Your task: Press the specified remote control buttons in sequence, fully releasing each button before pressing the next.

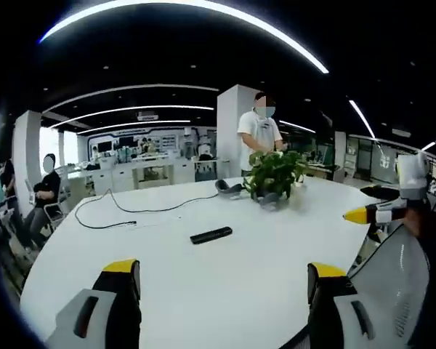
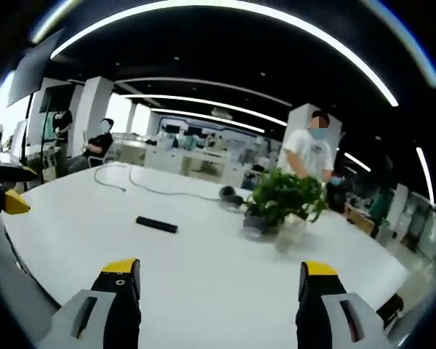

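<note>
Both grippers' jaws gape wide, empty, above the table [image 1: 225,291]; remote control [image 1: 211,235] lies flat, lengthwise left-right.

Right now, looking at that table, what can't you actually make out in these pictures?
- Remote control: buttons too small and dark, both views.
- Dark object behind the potted plant: partly hidden by leaves, blurred.
- Black cable: far end too thin to follow.
- Other gripper: cut off at the left gripper view's right edge.

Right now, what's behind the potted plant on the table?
Behind the plant stands a person in a white shirt, legs hidden by its leaves. Dark headphones lie beside it on the white table.
</note>
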